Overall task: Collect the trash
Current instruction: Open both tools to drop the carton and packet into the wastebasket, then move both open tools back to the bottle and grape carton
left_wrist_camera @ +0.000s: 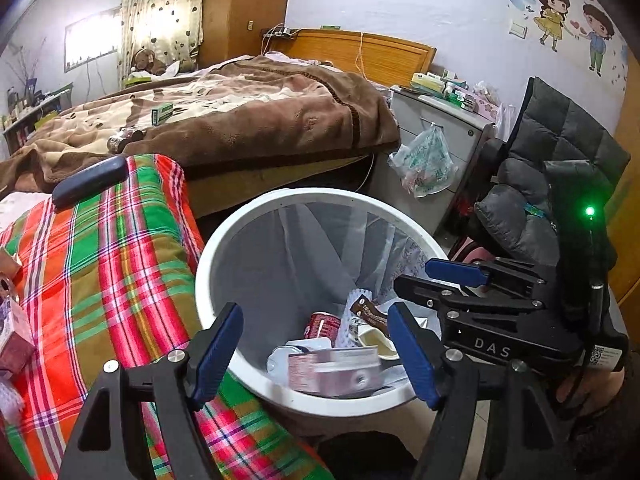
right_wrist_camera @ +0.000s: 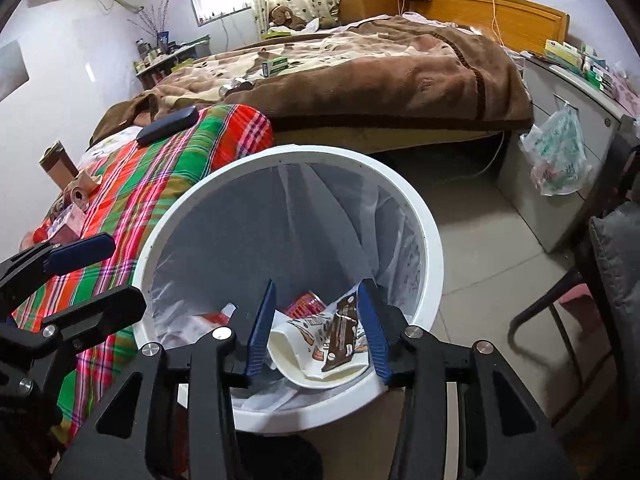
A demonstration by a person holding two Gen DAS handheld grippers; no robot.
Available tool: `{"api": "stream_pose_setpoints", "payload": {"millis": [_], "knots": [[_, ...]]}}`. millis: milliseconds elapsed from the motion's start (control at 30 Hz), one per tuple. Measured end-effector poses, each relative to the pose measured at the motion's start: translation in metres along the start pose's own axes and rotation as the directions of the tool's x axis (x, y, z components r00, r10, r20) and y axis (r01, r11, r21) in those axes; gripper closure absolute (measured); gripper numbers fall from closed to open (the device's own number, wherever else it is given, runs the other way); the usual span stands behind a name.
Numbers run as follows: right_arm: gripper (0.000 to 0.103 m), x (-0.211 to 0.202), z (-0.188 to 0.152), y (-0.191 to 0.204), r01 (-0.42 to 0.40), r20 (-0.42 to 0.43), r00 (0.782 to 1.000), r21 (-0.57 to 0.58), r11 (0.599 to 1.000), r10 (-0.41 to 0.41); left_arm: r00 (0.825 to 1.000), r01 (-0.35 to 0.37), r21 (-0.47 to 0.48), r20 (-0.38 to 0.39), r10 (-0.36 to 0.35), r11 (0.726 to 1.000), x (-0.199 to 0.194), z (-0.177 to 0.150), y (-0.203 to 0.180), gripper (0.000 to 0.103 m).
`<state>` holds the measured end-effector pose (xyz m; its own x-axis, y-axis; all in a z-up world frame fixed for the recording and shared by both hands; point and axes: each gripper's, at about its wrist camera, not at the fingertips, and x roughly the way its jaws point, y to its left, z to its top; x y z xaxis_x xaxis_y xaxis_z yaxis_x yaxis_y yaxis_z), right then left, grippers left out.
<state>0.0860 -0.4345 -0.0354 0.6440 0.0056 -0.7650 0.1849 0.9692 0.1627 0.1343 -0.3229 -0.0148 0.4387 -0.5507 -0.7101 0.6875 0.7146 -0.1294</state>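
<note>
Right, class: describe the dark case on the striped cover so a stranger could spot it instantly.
Find the big bed with the brown blanket; at its near corner lies a bright red-and-green plaid cover. On that cover's far end rests the dark case, long, smooth and rounded, unlike the cardboard packaging nearby.

White bin (right_wrist_camera: 430, 240) on tiled floor (right_wrist_camera: 480, 248).

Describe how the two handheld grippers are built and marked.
Both the left gripper and right gripper are black angular frames with silver bolts and flat blue finger pads. The right one, seen from the left camera, carries white "DAS" lettering, a QR label and a green light.
</note>
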Motion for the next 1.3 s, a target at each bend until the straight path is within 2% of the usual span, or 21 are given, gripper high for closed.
{"api": "stream_pose_setpoints", "payload": {"millis": [267, 567, 867, 1100, 1300], "knots": [[0.059, -0.008, -0.002, 0.009, -0.007, 0.028, 1.000, -0.006, 1.000, 0.008, 0.999, -0.013, -0.034, 0.036, 0.014, 0.999, -0.023, -0.010, 0.015, 0.029], [0.059, -0.015, -0.002, 0.030, -0.032, 0.057, 0.998, -0.038, 0.999, 0.034, 0.994, -0.075, -0.082, 0.075, 0.081, 0.994, -0.058, -0.027, 0.042, 0.029], [0.059, -0.019, -0.001, 0.064, -0.088, 0.076, 0.993, -0.080, 0.993, 0.094, 0.980, -0.147, -0.128, 0.119, 0.162, 0.981, -0.102, -0.048, 0.079, 0.029], [0.059, -0.013, -0.002, 0.100, -0.142, 0.063, 0.986, -0.133, 0.981, 0.152, 0.959, -0.233, -0.205, 0.113, 0.259, 0.951, -0.132, -0.073, 0.129, 0.026], [0.059, -0.009, 0.001, 0.132, -0.185, 0.050, 0.979, -0.184, 0.965, 0.197, 0.945, -0.274, -0.262, 0.108, 0.310, 0.926, -0.157, -0.096, 0.169, 0.026]]}}
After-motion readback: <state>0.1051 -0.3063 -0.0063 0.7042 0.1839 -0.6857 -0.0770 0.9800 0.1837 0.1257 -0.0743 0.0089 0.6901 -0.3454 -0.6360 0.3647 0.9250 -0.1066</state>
